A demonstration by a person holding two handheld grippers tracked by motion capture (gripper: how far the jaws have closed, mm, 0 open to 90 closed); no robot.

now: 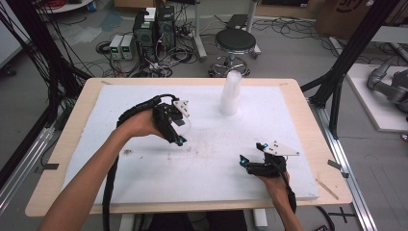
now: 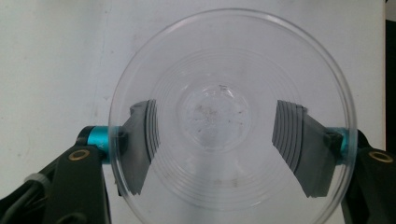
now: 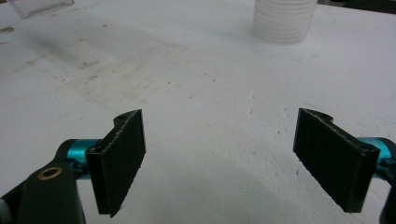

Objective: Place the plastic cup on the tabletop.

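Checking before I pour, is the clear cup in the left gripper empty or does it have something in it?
Empty. In the left gripper view the clear cup shows the pads of the fingers straight through its wall, with faint smudges on its base.

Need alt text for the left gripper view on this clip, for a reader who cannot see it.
A clear plastic cup, seen straight down its open mouth, sits between the two jaws of the left gripper, whose ridged grey pads show through its wall on either side. Behind it lies the white table surface.
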